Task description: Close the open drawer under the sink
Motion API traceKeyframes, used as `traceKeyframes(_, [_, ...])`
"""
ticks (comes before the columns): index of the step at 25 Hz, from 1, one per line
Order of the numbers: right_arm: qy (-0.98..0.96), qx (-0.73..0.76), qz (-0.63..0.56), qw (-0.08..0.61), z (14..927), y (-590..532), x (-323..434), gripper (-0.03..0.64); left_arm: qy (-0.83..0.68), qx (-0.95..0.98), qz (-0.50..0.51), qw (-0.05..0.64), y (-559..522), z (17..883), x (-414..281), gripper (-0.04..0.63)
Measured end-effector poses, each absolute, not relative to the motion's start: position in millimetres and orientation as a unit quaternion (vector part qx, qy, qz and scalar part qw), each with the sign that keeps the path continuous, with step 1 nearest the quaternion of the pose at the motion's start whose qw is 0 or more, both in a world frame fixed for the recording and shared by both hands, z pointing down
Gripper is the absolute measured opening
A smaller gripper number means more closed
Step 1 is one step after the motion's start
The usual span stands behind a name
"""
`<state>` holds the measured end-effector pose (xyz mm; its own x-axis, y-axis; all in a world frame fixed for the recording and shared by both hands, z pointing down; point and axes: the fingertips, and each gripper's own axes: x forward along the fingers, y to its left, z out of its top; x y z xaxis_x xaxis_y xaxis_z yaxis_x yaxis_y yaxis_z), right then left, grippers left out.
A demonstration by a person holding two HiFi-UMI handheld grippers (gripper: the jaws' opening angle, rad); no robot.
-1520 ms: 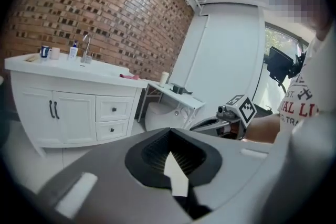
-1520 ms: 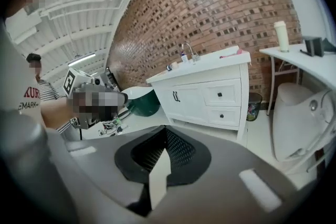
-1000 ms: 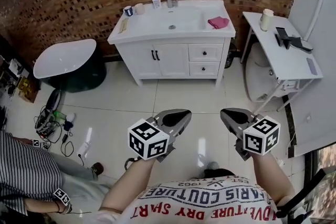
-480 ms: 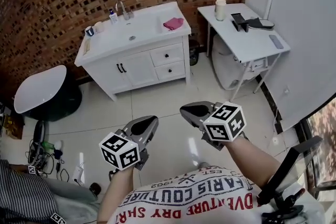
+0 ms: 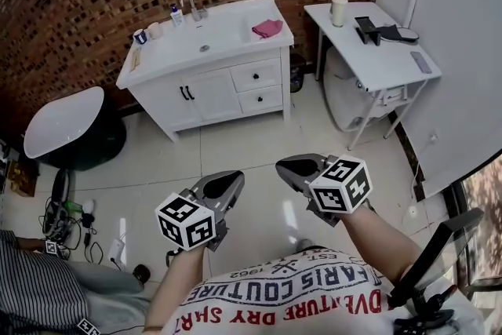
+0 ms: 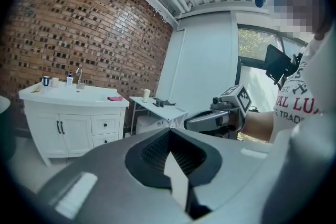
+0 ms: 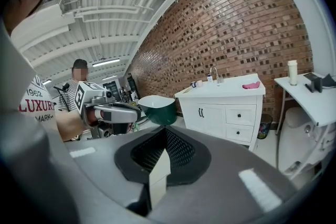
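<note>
Sitting flush in the white vanity [image 5: 205,96] under the sink [image 5: 222,32], the two drawers [image 5: 256,76] look shut, well apart from both grippers. Left gripper [image 5: 226,184] and right gripper [image 5: 296,166] hover above the tiled floor [image 5: 259,139], jaws pressed together, empty.
</note>
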<state>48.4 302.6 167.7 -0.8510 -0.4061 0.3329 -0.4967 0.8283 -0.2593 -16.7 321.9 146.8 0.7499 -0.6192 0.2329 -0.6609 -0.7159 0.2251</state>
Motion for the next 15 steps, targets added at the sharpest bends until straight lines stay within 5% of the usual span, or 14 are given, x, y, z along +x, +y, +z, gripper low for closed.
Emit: traceKeyframes(15, [-0.95, 0.222, 0.174, 0.137, 192, 315, 29, 0.006, -0.355, 0.92, 0.072, 0.149, 332, 169, -32, -0.015])
